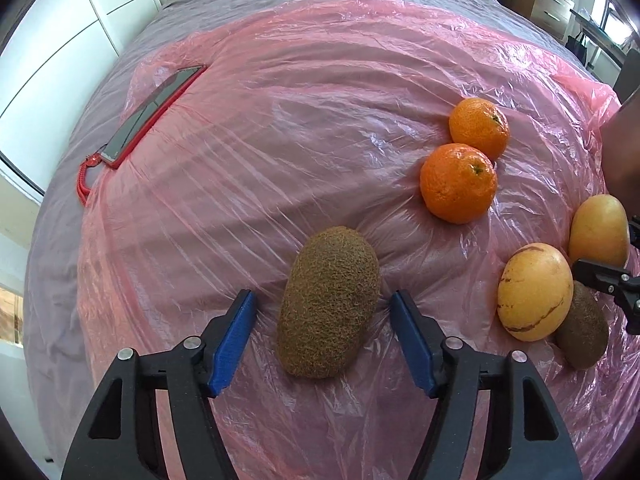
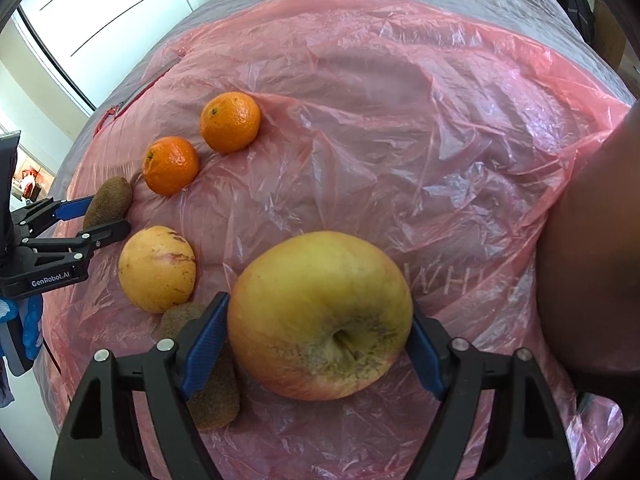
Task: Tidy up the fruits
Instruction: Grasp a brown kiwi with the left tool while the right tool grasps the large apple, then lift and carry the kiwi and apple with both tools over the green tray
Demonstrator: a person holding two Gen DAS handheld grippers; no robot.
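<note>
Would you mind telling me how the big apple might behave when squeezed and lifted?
The apple looks round and smooth, so it may slip or roll on the crinkled plastic sheet. It fills the right hand-held gripper, probably heavy.

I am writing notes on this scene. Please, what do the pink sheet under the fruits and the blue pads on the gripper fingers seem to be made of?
The pink sheet looks like thin, glossy plastic film: it is translucent, creased, and throws white glare. The blue pads seem hard matte plastic, perhaps printed: fine ridges show along their faces, though rubber cannot be excluded.
</note>
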